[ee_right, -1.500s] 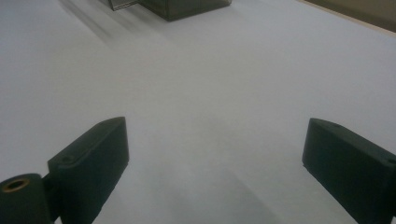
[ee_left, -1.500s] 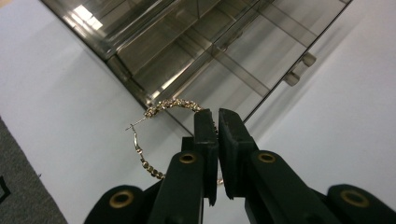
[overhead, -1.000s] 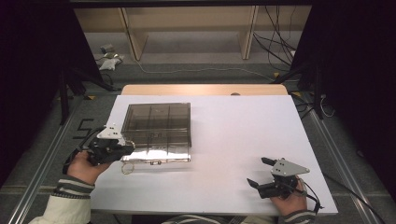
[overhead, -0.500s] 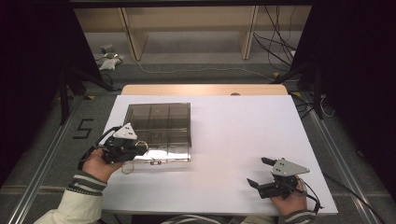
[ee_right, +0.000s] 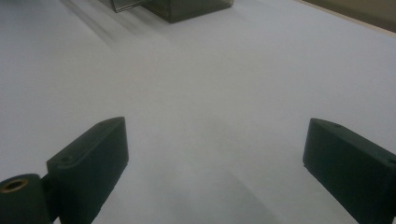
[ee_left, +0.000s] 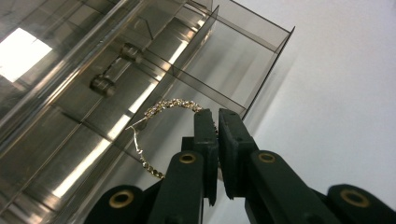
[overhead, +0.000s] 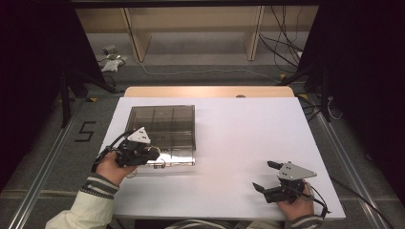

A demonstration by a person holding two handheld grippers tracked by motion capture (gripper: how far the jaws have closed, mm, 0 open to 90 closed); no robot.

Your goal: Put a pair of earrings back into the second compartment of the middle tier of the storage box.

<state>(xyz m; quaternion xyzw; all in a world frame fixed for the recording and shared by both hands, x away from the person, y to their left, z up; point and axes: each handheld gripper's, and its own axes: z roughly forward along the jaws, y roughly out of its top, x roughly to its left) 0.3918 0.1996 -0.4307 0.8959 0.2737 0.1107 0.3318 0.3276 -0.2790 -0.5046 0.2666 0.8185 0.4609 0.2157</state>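
Observation:
A smoky clear plastic organiser box (overhead: 162, 126) with divided compartments lies on the left part of the white table (overhead: 239, 138). My left gripper (overhead: 154, 153) hangs over its near edge, shut on a thin gold sparkly bracelet (ee_left: 154, 114). In the left gripper view the bracelet loops out from my left gripper (ee_left: 216, 116) above the box's compartments (ee_left: 224, 65). My right gripper (overhead: 263, 175) rests near the table's front right, open, with nothing between its fingers (ee_right: 100, 149).
A far corner of the box (ee_right: 187, 7) shows at the top of the right gripper view. A wooden board (overhead: 210, 91) runs along the table's back edge. Cables and shelf legs lie on the floor behind. Bare white table spreads between the box and the right gripper.
My left gripper has moved right, from beside the box's left front corner to over its near edge, carrying the bracelet. The right gripper has stayed in place.

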